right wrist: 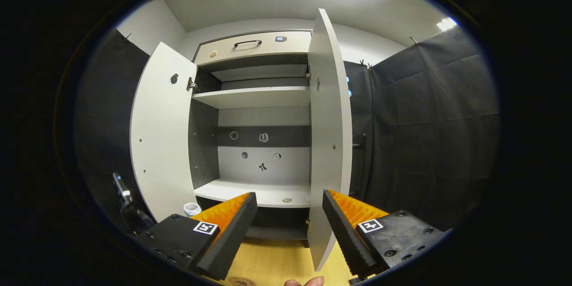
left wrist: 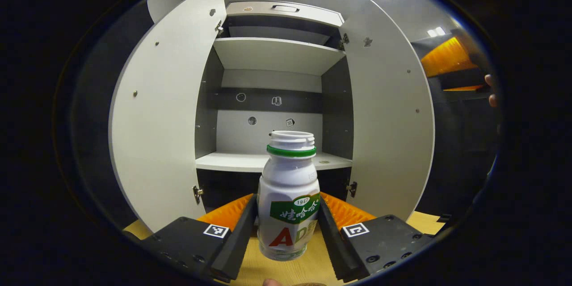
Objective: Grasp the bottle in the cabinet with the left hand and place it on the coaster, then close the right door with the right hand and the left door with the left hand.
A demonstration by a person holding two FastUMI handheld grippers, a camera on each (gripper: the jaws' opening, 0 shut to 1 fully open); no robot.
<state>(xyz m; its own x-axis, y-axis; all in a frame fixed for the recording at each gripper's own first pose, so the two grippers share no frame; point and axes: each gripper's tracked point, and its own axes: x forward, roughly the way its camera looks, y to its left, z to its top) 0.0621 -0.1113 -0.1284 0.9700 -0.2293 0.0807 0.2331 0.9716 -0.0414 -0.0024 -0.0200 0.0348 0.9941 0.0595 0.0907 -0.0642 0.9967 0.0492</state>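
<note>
Two fingers: the left hand-held gripper [left wrist: 288,228] is clamped on the bottle [left wrist: 288,201], one finger pressed to each side of its lower body, over the label band.
Bottle position: upright, out of the cabinet [left wrist: 272,98], held in front of the open doors and above the wooden bench [left wrist: 286,272]; not yet set down.
Bottle build: small white plastic body, rounded shoulders, narrow neck with a green ring, wide open mouth with no cap; clear base.
Handling judgement: looks light and probably empty or nearly so; thin walls may flex under a hard squeeze, and the glossy label could slip, so a moderate grip low on the straight waist seems right. Keep it level, as the mouth is open.
Finger surfaces: ribbed pads, which should help against the smooth plastic.
Right hand-held gripper [right wrist: 290,228]: fingers spread apart, holding nothing, aimed at the edge of the right door [right wrist: 328,143].
Cabinet: flat matte panels, pale shelves, darker inner walls, metal hinges; left door [left wrist: 156,120] swung wide.
Coaster: a round patterned edge at the bottom of the right gripper view may be it; I cannot tell for certain.
Bench: pale wood grain, smooth.
</note>
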